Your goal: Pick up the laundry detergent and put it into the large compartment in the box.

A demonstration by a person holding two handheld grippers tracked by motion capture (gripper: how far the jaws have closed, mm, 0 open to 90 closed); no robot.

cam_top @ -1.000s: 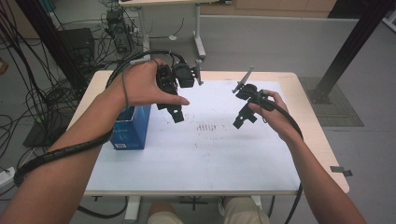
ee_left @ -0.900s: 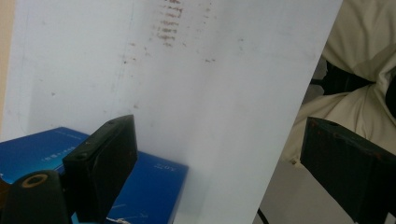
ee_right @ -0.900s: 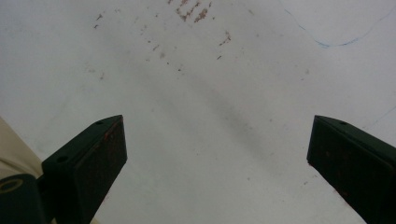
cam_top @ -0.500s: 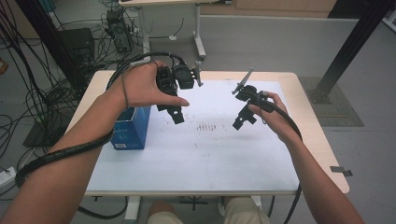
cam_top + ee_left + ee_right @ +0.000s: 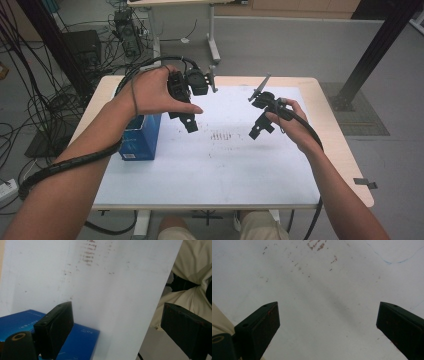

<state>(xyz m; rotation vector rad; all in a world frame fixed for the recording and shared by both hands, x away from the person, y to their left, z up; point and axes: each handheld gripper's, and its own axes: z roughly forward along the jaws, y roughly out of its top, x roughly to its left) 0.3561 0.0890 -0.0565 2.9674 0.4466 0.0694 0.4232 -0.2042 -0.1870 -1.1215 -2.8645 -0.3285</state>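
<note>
Table [image 5: 330, 150]: light wood top on a grey floor, seen from above the person's side; most of it is covered by a white sheet.
Sheet [image 5: 215, 165]: white, flat, with a patch of small reddish-brown marks near its middle and a thin blue pen line showing in the right gripper view.
Box [image 5: 141, 137]: blue, with white print, at the sheet's left edge, under the person's left forearm; in the left gripper view it lies just behind the near jaw.
Left hand [image 5: 152, 92]: raised over the table's far left, wrapped round its gripper, a black cable trailing along the forearm.
Right hand [image 5: 292, 122]: raised over the right half of the sheet, well apart from the left.
Left gripper [image 5: 117, 327]: black, above the sheet and touching nothing; jaws spread wide with nothing between them.
Right gripper [image 5: 328, 325]: black, pointing down at bare sheet; jaws spread wide, nothing between them.
Task thing: none is named.
</note>
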